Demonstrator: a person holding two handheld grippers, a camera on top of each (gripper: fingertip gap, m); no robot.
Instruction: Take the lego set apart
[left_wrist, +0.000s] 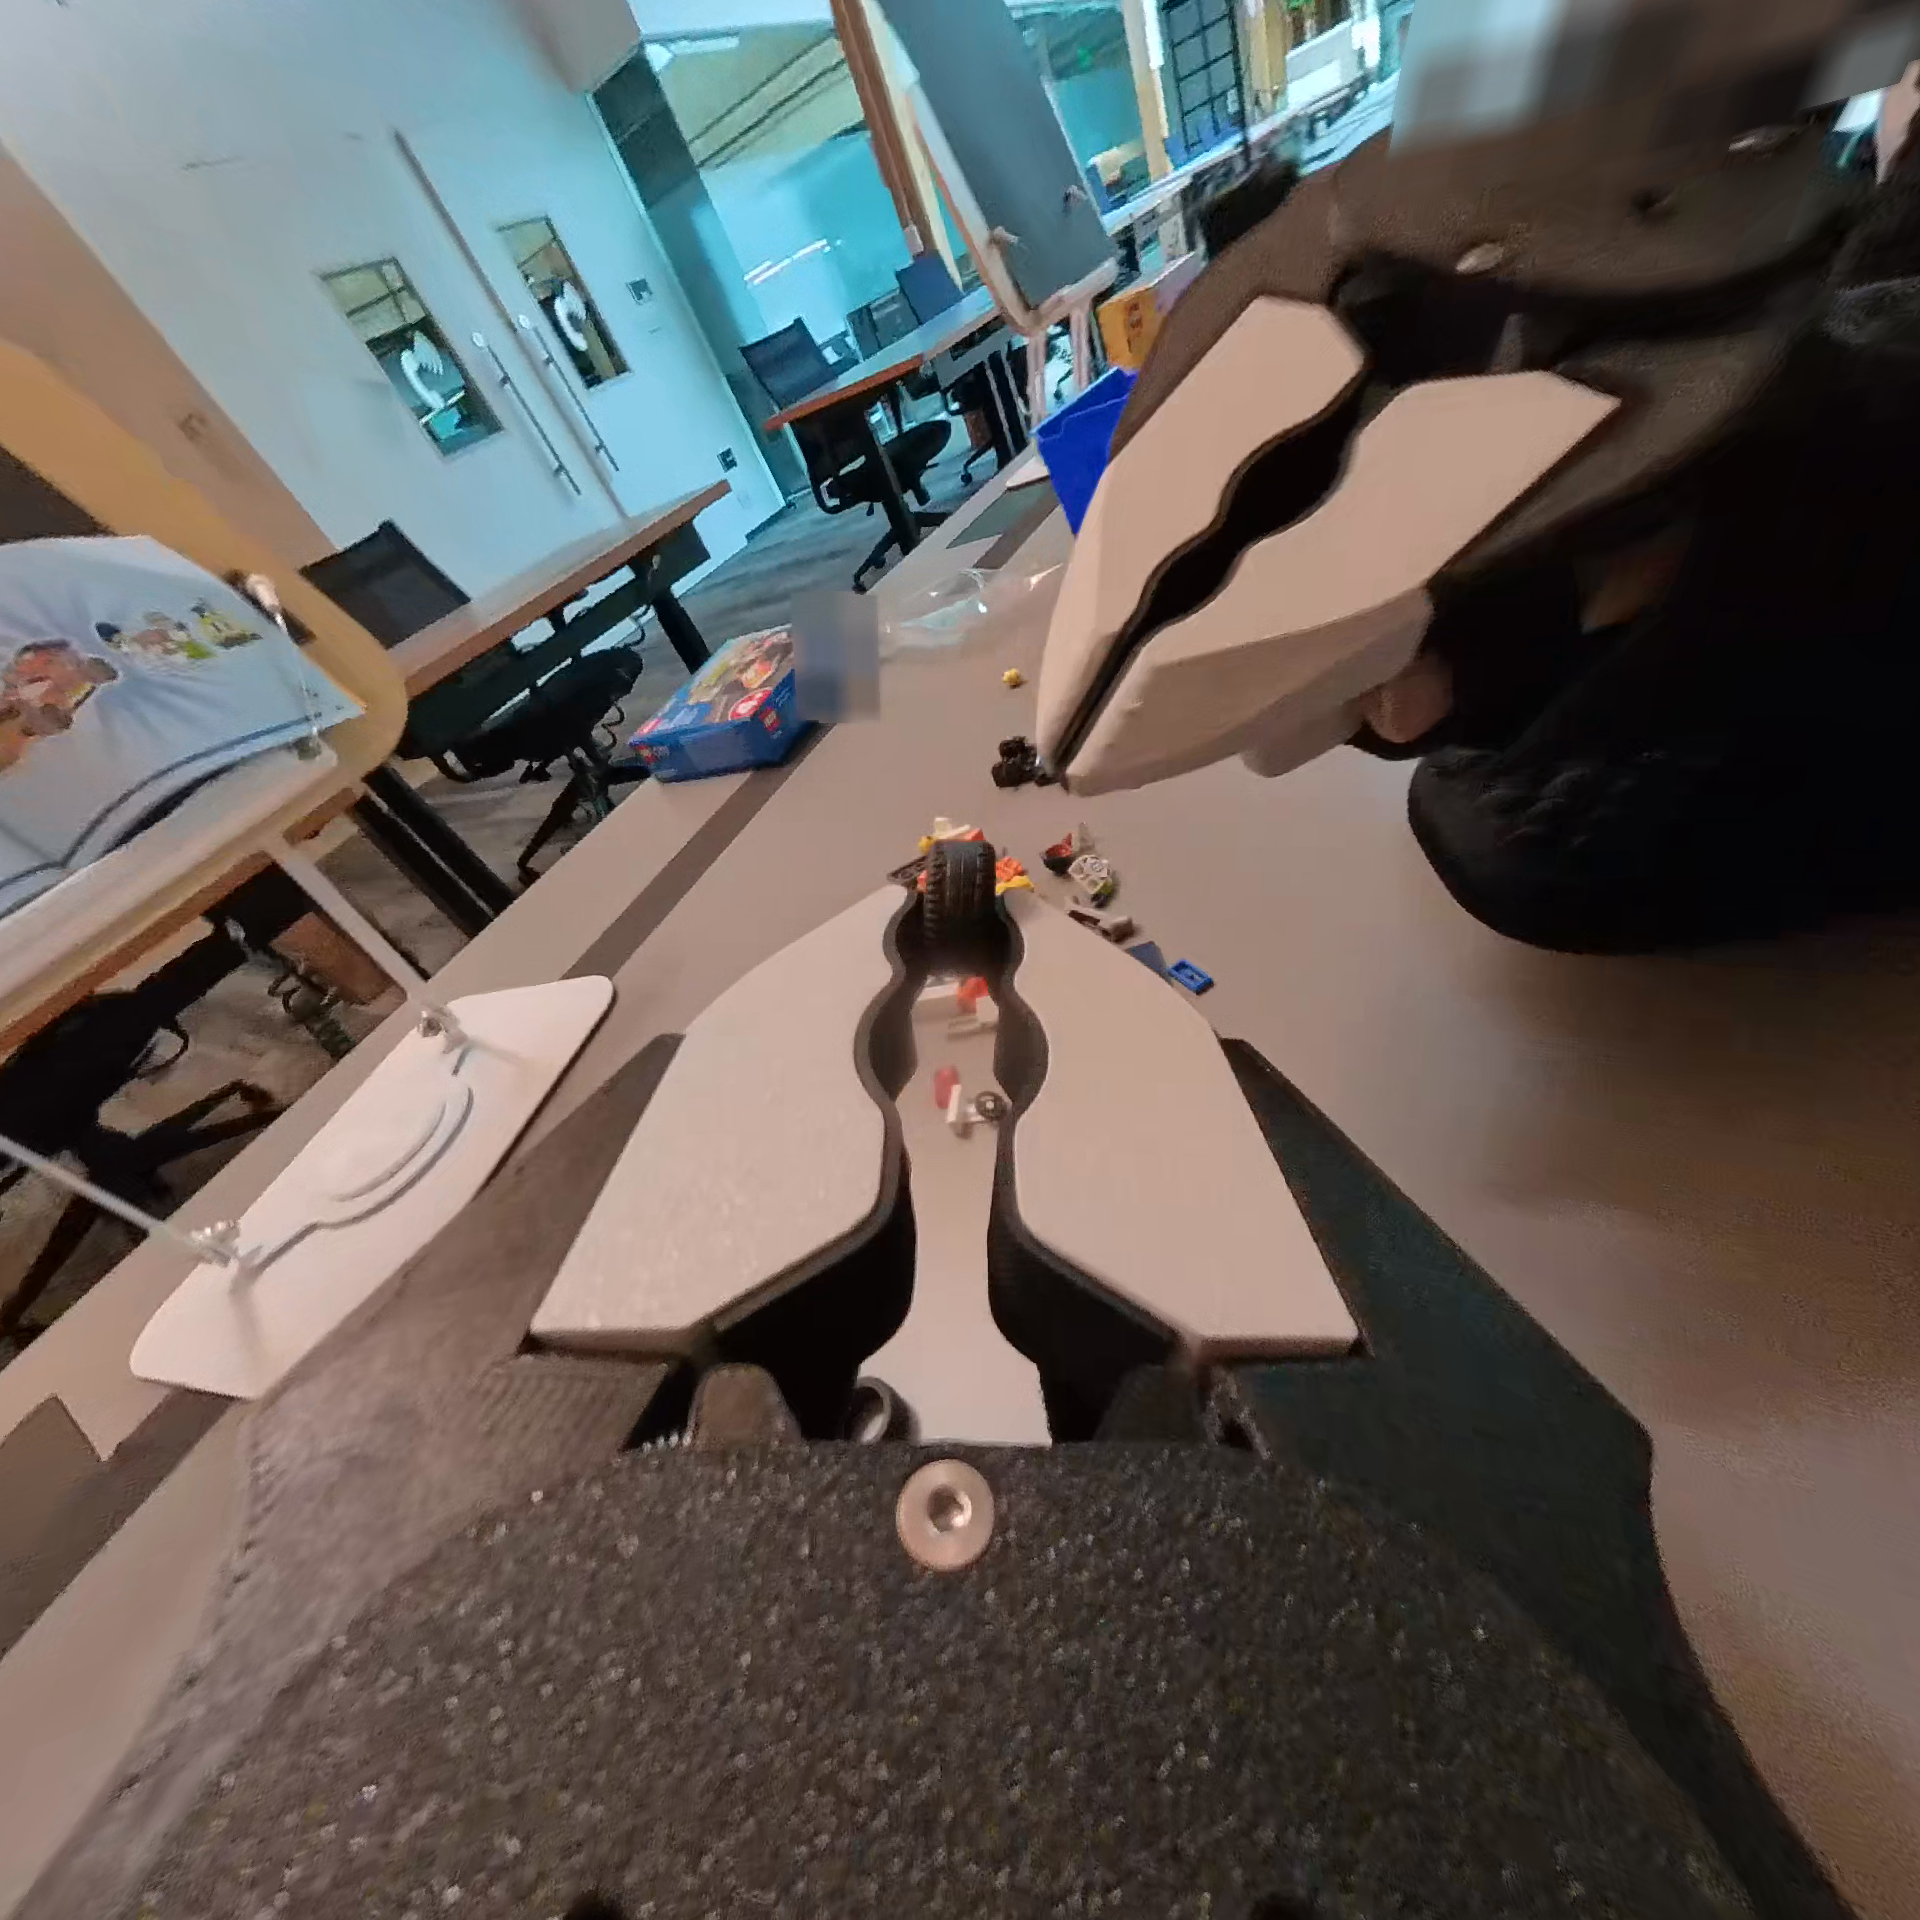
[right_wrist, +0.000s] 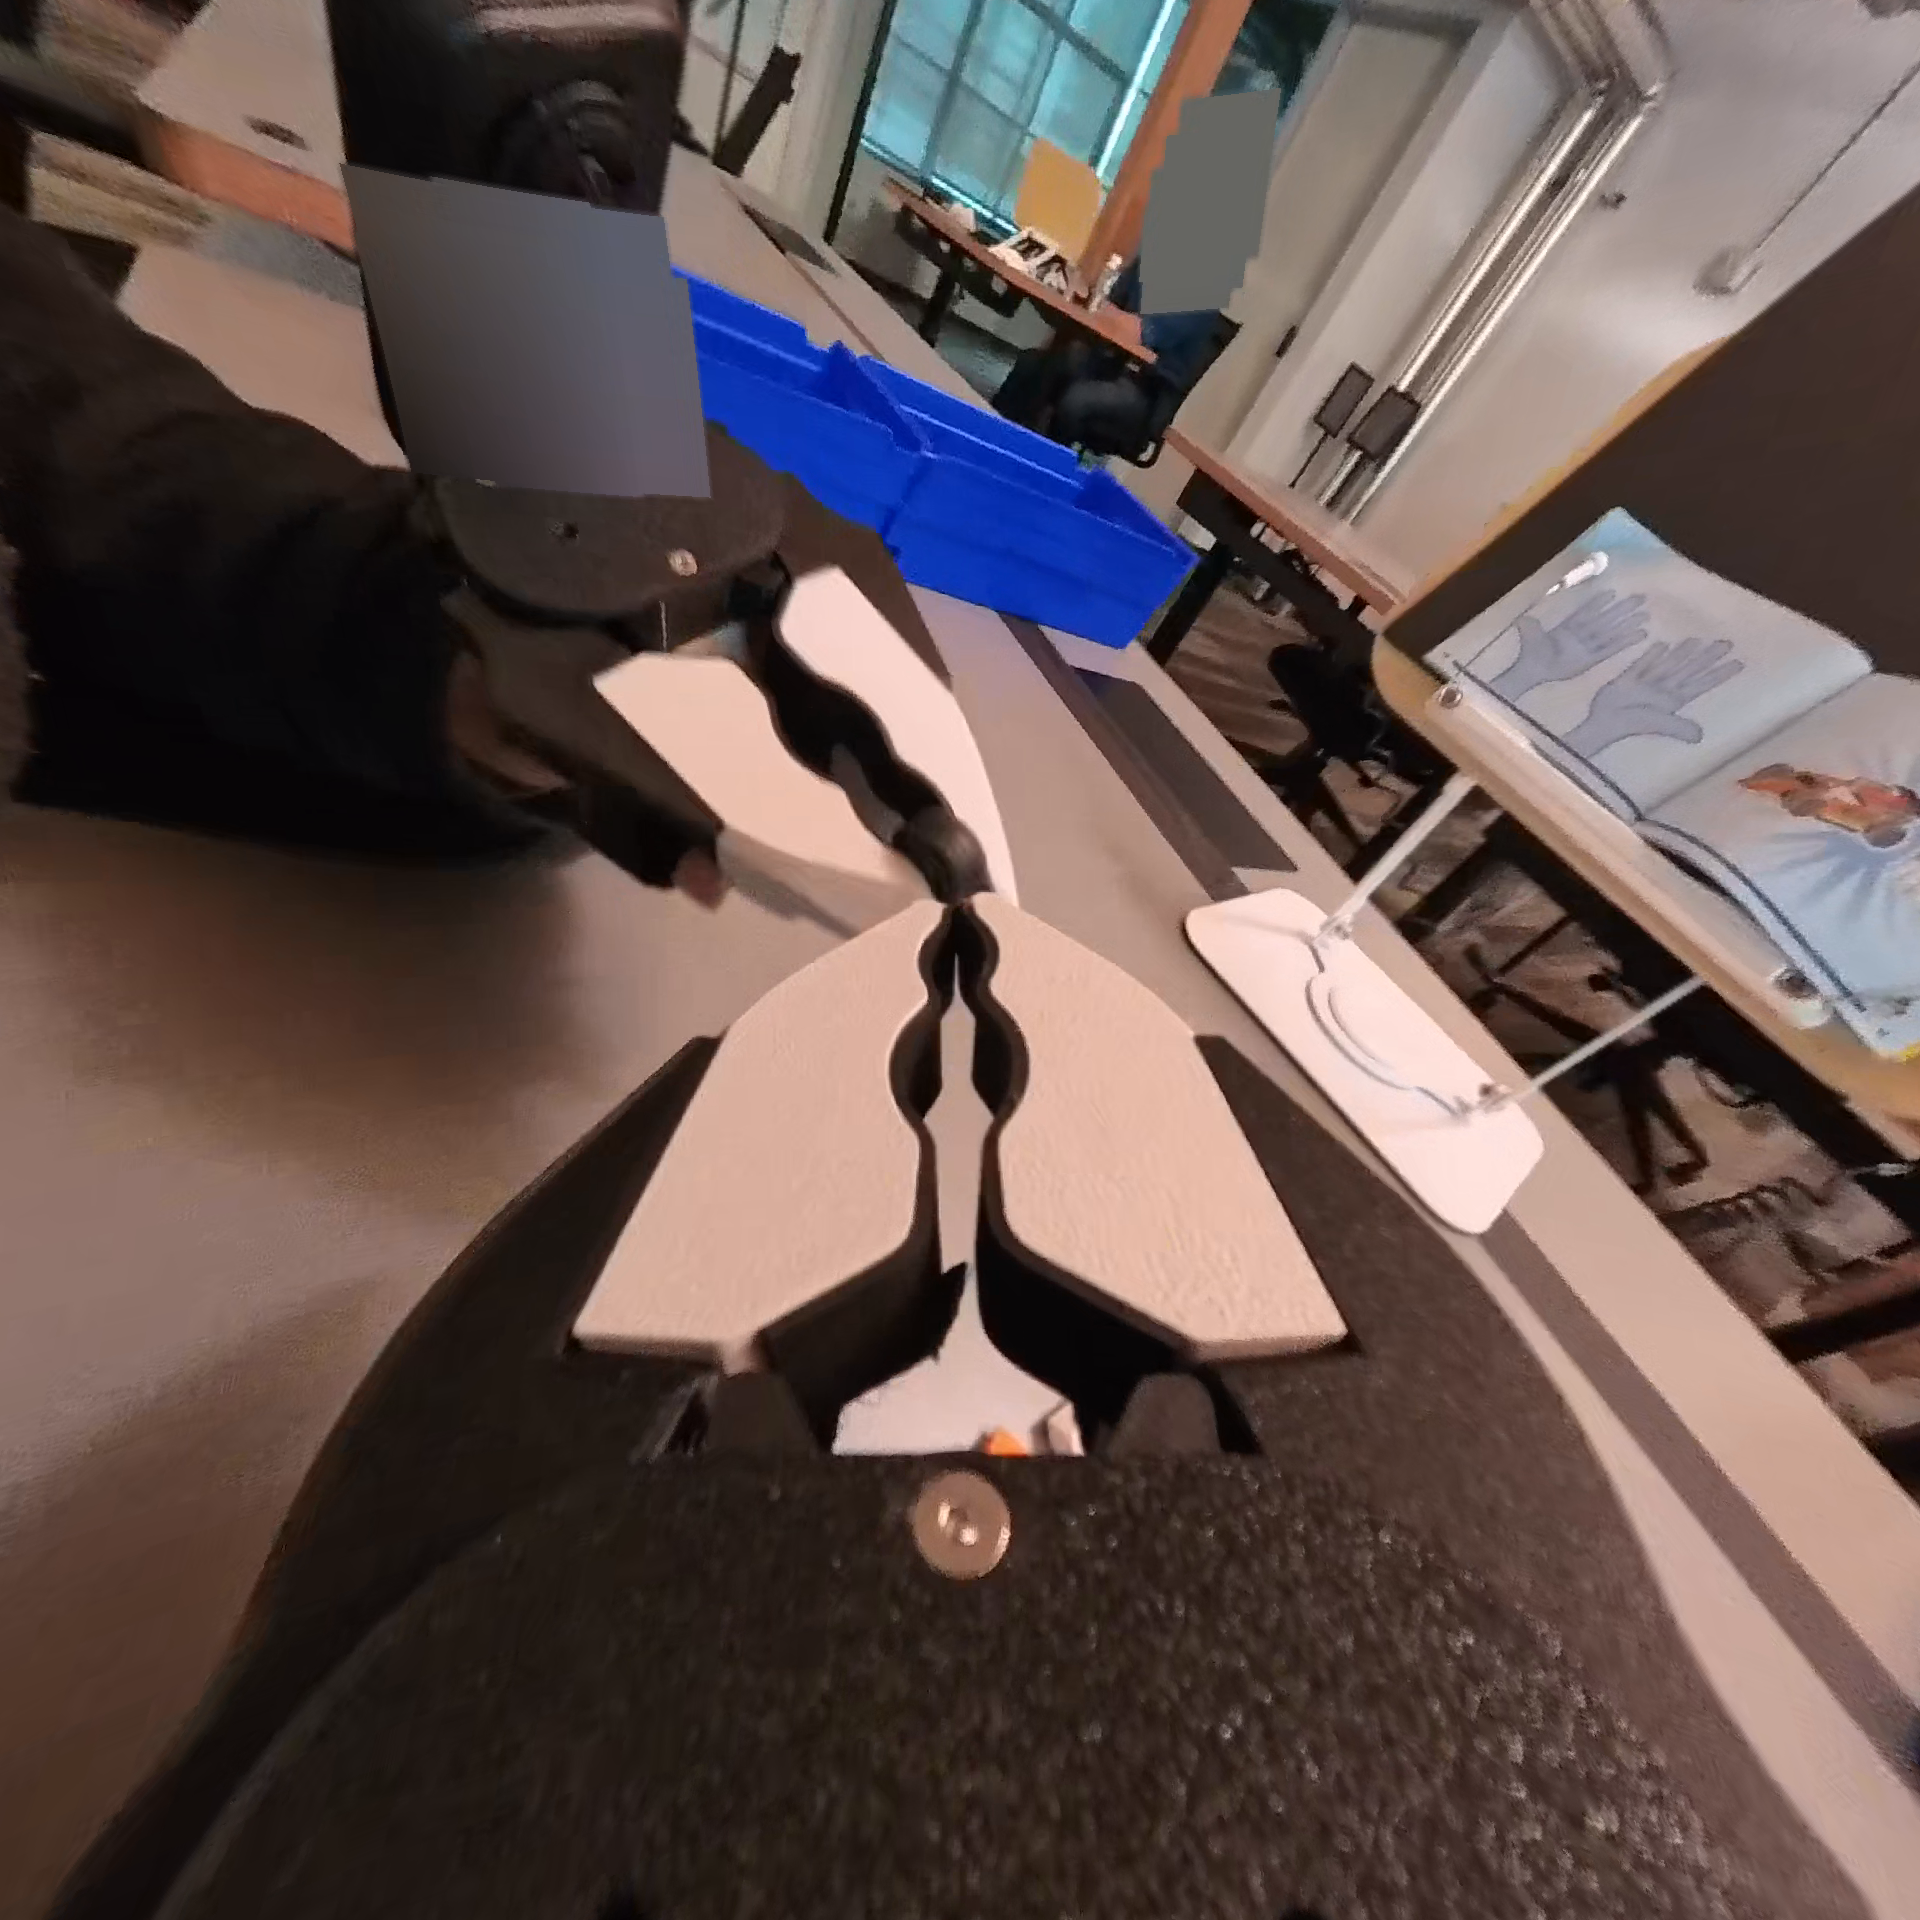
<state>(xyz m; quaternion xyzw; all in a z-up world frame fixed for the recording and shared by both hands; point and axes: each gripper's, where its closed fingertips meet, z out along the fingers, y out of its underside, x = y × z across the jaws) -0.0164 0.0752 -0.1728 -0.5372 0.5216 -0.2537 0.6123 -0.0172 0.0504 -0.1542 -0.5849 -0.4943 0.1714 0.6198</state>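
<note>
My left gripper (left_wrist: 954, 904) is shut on a black tyre (left_wrist: 954, 878), which sits between both fingertips; it also shows in the right wrist view (right_wrist: 943, 844). Beyond the tyre, a cluster of orange, yellow and black lego parts (left_wrist: 1013, 871) lies on the grey table (left_wrist: 1351, 1091). Loose red and white pieces (left_wrist: 966, 1003) lie under my left fingers. My right gripper (left_wrist: 1062, 777) is shut, its tips low over the table. A small black piece (left_wrist: 1016, 761) lies right at those tips; I cannot tell if it is pinched. In its own view the right gripper (right_wrist: 961, 916) shows shut.
Small blue pieces (left_wrist: 1187, 975) and a white-green piece (left_wrist: 1091, 875) lie right of the cluster. A blue lego box (left_wrist: 727, 712) sits at the table's far edge. Blue bins (right_wrist: 935, 488) stand behind. A white stand base (left_wrist: 384, 1164) holds a booklet (left_wrist: 135, 665) at left. My two grippers' fingertips are within a few centimetres of each other.
</note>
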